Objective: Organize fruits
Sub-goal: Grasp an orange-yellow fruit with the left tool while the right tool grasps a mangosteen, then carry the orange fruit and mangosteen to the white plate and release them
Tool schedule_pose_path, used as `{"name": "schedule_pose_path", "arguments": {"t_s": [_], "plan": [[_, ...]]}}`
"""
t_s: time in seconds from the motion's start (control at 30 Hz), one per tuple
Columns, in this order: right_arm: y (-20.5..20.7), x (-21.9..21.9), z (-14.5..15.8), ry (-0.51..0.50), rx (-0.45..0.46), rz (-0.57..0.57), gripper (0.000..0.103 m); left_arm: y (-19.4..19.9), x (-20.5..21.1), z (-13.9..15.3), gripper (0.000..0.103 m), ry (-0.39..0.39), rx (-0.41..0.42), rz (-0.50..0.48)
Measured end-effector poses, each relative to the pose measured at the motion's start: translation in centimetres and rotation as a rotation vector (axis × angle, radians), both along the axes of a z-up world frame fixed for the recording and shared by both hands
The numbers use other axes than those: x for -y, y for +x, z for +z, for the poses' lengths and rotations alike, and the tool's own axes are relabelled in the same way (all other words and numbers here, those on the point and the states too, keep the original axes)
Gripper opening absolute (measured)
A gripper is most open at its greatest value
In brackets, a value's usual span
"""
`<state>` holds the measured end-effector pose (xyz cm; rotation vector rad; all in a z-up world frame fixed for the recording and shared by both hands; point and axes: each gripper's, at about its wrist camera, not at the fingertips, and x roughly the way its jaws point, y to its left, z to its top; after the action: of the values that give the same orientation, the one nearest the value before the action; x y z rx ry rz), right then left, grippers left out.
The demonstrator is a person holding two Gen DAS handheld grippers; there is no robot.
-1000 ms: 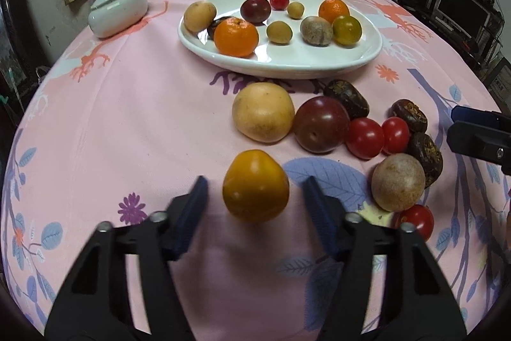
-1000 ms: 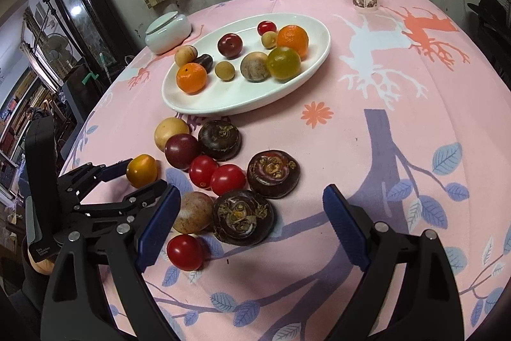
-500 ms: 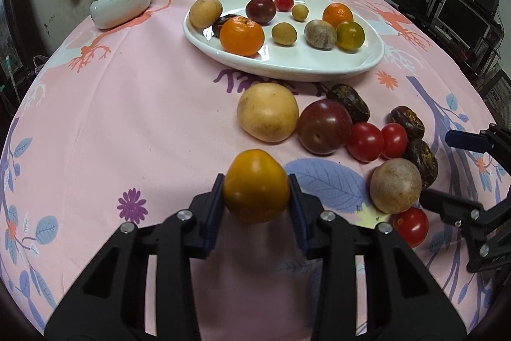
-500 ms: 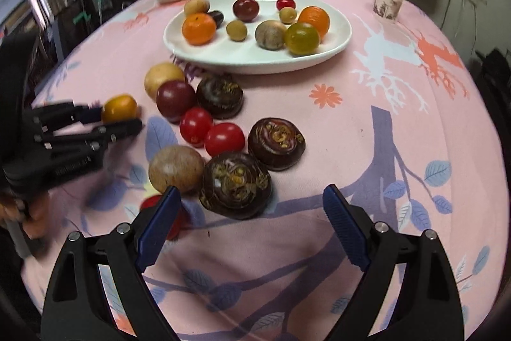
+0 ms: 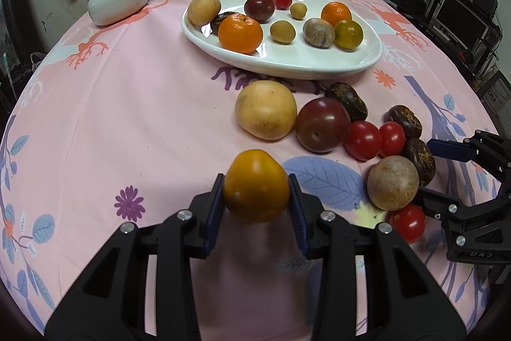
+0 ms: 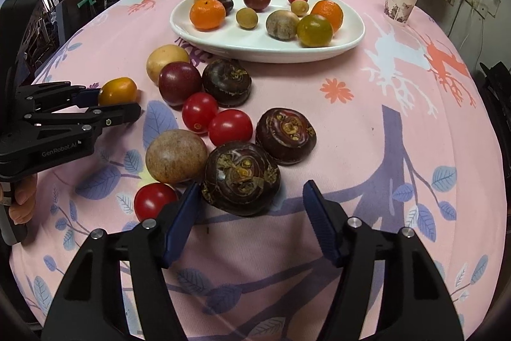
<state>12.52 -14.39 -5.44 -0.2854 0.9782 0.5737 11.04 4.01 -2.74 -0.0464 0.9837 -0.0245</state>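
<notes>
A yellow-orange fruit (image 5: 256, 185) is pinched by the left hand-held gripper (image 5: 256, 206) near the counter (image 5: 143, 123) edge, with a pale round fruit (image 5: 265, 110) between it and the white plate (image 5: 297, 66). Only the right wrist view shows the right hand-held gripper (image 6: 252, 222) spread beside a dark brown fruit (image 6: 241, 178).

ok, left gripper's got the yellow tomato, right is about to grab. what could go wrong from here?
1. The yellow tomato is round and smooth, held only at its sides by the left gripper; it may slip.
2. The open right gripper straddles the nearest water chestnut; its left finger could nudge the red cherry tomato.
</notes>
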Motion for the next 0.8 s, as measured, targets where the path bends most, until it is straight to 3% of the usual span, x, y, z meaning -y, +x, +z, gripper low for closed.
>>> {"name": "schedule_pose_path", "arguments": {"t_s": [0.23, 0.57, 0.8], "plan": [[0.2, -0.6, -0.2, 0.073, 0.010, 0.013, 0.051, 0.0, 0.1, 0.0, 0.039, 0.003, 0.003, -0.006], [-0.1, 0.3, 1.5, 0.109, 0.030, 0.006, 0.050, -0.2, 0.0, 0.4, 0.039, -0.025, 0.009, -0.011], [0.2, 2.1, 3.2, 0.176, 0.064, -0.036, 0.050, -1.3, 0.3, 3.1, 0.039, -0.077, 0.064, -0.036]]}}
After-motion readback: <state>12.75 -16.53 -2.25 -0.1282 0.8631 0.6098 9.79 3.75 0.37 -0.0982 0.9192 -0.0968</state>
